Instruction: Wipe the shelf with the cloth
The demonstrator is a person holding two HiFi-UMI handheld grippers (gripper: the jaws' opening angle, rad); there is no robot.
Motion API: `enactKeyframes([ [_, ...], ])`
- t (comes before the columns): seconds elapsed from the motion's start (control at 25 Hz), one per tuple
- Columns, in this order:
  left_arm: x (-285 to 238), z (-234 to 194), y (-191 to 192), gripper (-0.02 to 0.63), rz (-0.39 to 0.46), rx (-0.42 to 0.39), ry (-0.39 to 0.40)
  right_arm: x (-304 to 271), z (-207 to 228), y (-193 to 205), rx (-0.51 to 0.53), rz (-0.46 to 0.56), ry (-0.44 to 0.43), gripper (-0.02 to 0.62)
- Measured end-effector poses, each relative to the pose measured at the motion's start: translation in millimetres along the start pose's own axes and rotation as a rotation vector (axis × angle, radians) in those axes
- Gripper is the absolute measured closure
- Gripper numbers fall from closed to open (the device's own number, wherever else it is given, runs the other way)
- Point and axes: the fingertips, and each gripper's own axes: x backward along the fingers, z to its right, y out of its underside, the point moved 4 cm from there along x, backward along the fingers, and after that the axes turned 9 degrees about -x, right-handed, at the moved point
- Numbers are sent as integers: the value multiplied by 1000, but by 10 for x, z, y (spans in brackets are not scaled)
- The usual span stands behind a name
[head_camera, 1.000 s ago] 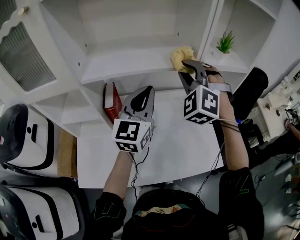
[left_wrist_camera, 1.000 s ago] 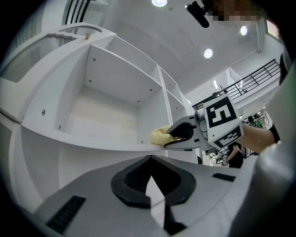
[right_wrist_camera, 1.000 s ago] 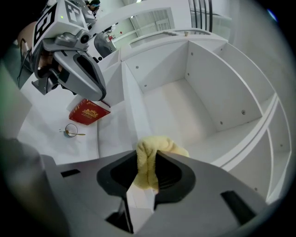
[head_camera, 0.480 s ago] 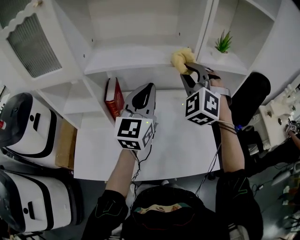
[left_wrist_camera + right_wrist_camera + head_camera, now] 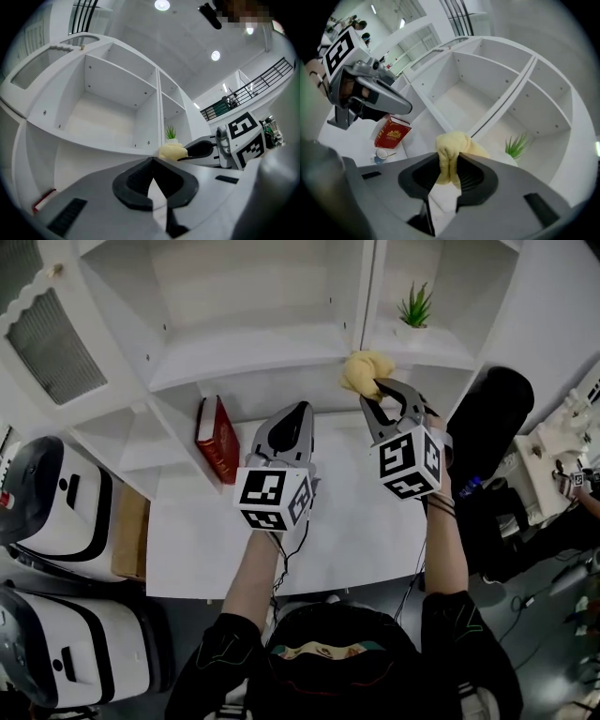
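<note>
A bunched yellow cloth [image 5: 364, 371] is pinched in my right gripper [image 5: 377, 386], which is shut on it. The cloth hangs at the front edge of the white shelf board [image 5: 244, 351], just beside the upright divider [image 5: 367, 282]. In the right gripper view the cloth [image 5: 452, 149] bulges out past the jaws of the right gripper [image 5: 449, 163]. My left gripper [image 5: 302, 411] is lower and to the left, over the table, shut with nothing in it. The left gripper view shows its own tips [image 5: 152, 161] pressed together, with the cloth [image 5: 172, 151] beyond them.
A red book [image 5: 217, 439] leans in the lower compartment at left. A small potted plant [image 5: 412, 307] stands in the right compartment. Below the shelves lies a white table [image 5: 216, 549] with a cup [image 5: 382, 153]. White machines [image 5: 56, 512] sit at left, a black chair [image 5: 489, 423] at right.
The right gripper with the cloth has drawn back a little from on the shelf board to its front edge. The left gripper has hardly moved.
</note>
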Motion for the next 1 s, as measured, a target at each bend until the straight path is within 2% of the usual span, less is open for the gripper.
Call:
enactKeyframes([
  [0.2,-116,188,169,607,-16,24,-26,125,86,314,-193,39,-1,488],
  [0.36,-44,332,549,607,-86,72,-91,245,41,639,-380,45,0,488],
  [0.48,-43,441,737,607,-131,37,-99,311,-8,882,-510,45,2,488],
  [0.68,14,541,898,607,-149,-25,-119,434,-111,1306,-731,58,27,488],
  [0.84,33,650,1050,607,-151,-38,-139,514,-241,1535,-846,70,2,486],
  [1.0,49,811,1170,607,-165,-64,-121,553,-317,1710,-878,72,33,487],
])
